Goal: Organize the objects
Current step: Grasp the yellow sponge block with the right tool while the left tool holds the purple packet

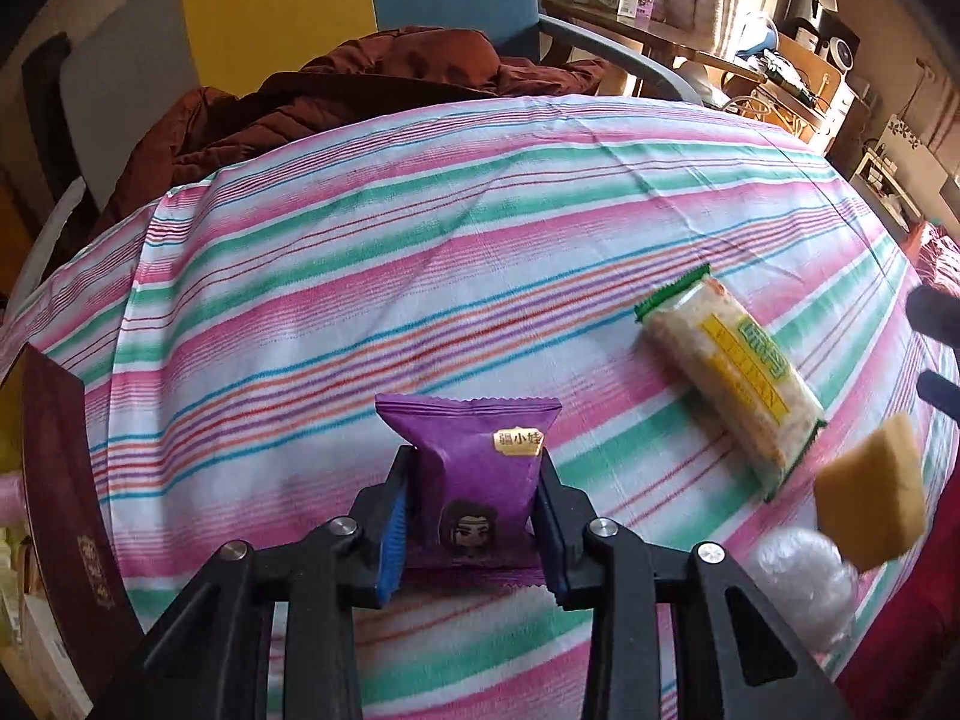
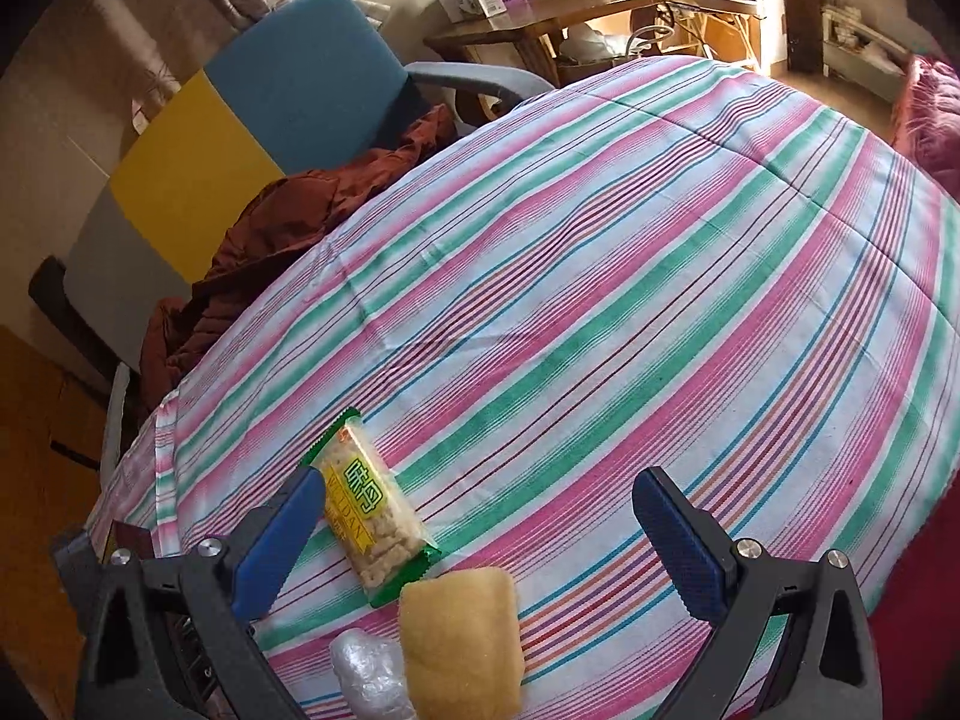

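Gripping, left gripper (image 1: 474, 480): blue pads clamped on both sides of purple snack packet (image 1: 474, 474), packet upright, just above striped cloth (image 1: 360, 276).
Right gripper (image 2: 480, 540): jaws wide apart, nothing between them, above cloth.
Rice cracker bar (image 2: 372, 525): flat on cloth, beside right gripper's left finger.
Yellow sponge block (image 2: 462, 642): just beside the bar's near end.
Bubble-wrap wad (image 2: 369, 678): touching block.
Brown jacket (image 1: 336, 90): on chair at far edge.

A sunlit, cluttered room around a striped tabletop

The tabletop (image 2: 600, 276) wears pink, green and white stripes. Behind it stands a chair (image 2: 288, 96) with blue, yellow and grey panels and a rust-brown jacket (image 1: 336, 102) heaped on it. Sun falls on a wooden desk (image 2: 540, 18) with boxes beside curtains.
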